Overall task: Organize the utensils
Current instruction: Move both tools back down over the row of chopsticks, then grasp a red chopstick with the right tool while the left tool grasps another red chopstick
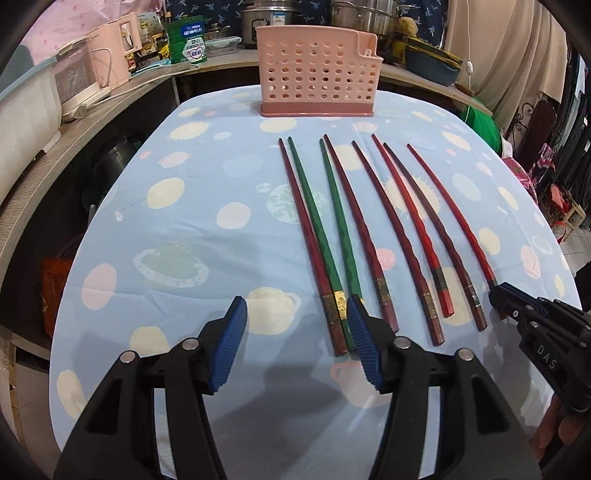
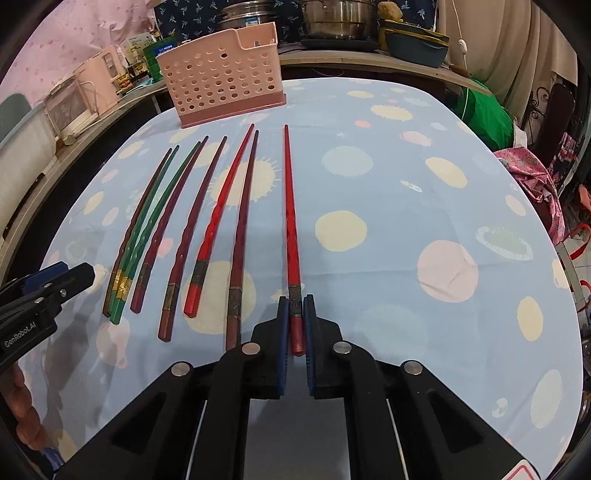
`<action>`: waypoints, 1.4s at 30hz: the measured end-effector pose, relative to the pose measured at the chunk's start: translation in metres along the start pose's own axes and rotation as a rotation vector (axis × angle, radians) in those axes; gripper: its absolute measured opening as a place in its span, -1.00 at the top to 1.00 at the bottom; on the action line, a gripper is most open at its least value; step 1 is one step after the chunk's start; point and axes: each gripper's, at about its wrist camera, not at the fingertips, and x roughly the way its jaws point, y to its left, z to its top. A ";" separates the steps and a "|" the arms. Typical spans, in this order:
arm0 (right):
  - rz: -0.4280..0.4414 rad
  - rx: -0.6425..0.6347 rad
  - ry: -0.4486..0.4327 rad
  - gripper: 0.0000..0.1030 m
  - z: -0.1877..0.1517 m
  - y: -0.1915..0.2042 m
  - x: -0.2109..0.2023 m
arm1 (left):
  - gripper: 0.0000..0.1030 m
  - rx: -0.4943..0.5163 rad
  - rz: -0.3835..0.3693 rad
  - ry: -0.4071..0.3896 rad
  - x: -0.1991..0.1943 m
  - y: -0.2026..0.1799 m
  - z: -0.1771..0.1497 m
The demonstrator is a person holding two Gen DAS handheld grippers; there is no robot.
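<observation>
Several red, dark red and green chopsticks (image 1: 373,229) lie side by side on the blue patterned tablecloth (image 1: 192,229), thin tips toward a pink perforated utensil holder (image 1: 317,77) at the far edge. My left gripper (image 1: 297,314) is open and empty, just left of the leftmost chopsticks' thick ends. My right gripper (image 2: 296,310) is shut on the thick end of the rightmost red chopstick (image 2: 290,206), which lies on the cloth. The holder (image 2: 225,81) stands far left in the right wrist view. The right gripper also shows in the left wrist view (image 1: 498,295).
A wooden counter (image 1: 74,122) with pink appliances, boxes and steel pots (image 1: 362,14) runs along the left and back. Green and pink cloth (image 2: 487,114) lies off the table's right edge. The left gripper (image 2: 74,271) shows at the left of the right wrist view.
</observation>
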 end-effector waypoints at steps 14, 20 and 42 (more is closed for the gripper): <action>0.036 0.035 0.011 0.85 0.001 -0.005 0.002 | 0.21 -0.009 0.041 0.035 0.015 0.015 -0.003; 0.031 0.026 0.010 0.86 0.001 -0.004 0.002 | 0.87 0.021 0.023 0.026 0.013 0.007 -0.004; 0.096 0.057 -0.286 0.87 0.082 -0.007 -0.135 | 0.87 -0.112 -0.098 -0.286 -0.133 0.055 0.125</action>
